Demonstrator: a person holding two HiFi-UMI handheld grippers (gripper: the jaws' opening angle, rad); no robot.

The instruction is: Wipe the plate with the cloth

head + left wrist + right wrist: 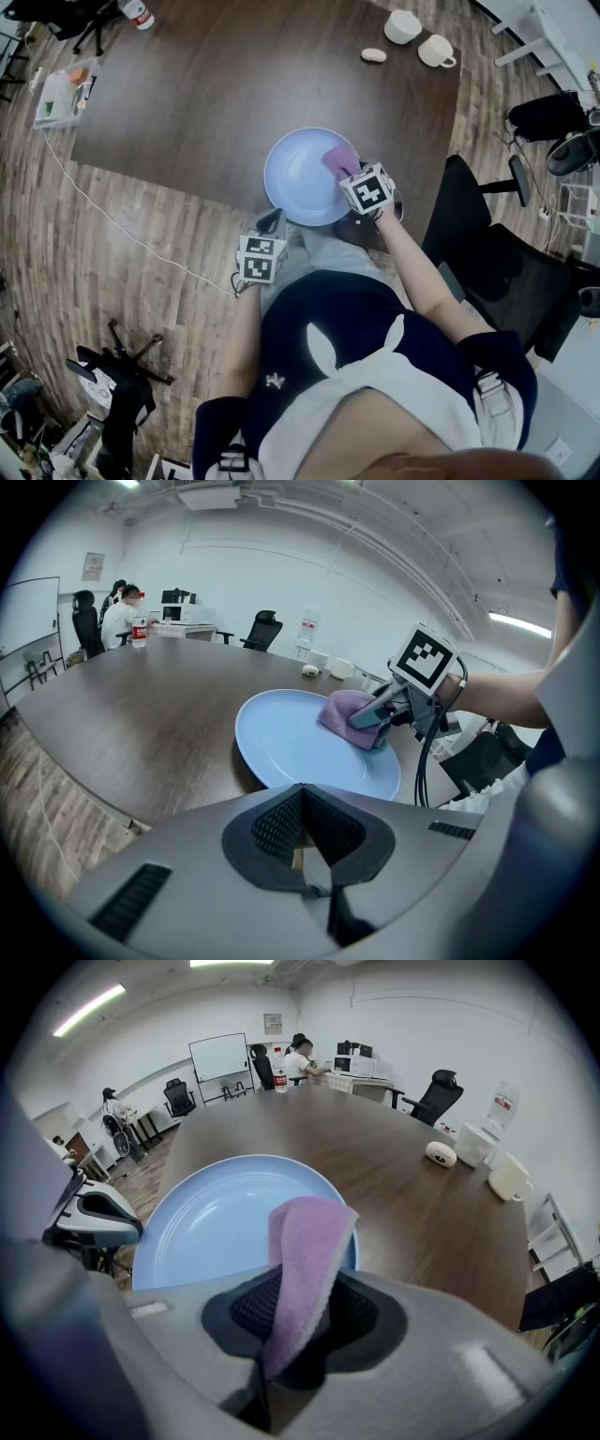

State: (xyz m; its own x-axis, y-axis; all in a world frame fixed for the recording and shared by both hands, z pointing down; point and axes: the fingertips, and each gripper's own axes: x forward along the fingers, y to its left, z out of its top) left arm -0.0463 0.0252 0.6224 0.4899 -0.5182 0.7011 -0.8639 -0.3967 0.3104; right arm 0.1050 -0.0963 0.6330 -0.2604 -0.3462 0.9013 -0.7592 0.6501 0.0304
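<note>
– Purple cloth [305, 1269] first: how will it handle?
– Soft and light, I judge. It droops over itself where it sticks out past the right tool [300, 1314]. That tool's jaws are part-way apart and pinch the cloth's lower end between them. With fabric this limp, only the part near the pads will press firmly, and the free flap will likely just trail.
– And where is it?
– Over the right-hand part of the pale blue plate [300, 178]. The plate lies flat on the dark wooden tabletop [234, 84], close to the edge nearest the person.
– The plate itself?
– Stiff and smooth, probably glazed, so likely slick and breakable. With nothing pinning it, a sideways wipe could push it along the wood.
– Is the left tool [270, 225] helping?
– Its jaws are brought together with nothing between them, and it sits just beside the plate's near-left rim. Whether it touches the rim I cannot tell.
– Where would you take hold?
– Cloth: a deep bite, as now. Plate: brace the rim from the side rather than pinch it, since a rim lying flat on wood gives the jaws little to get under.
</note>
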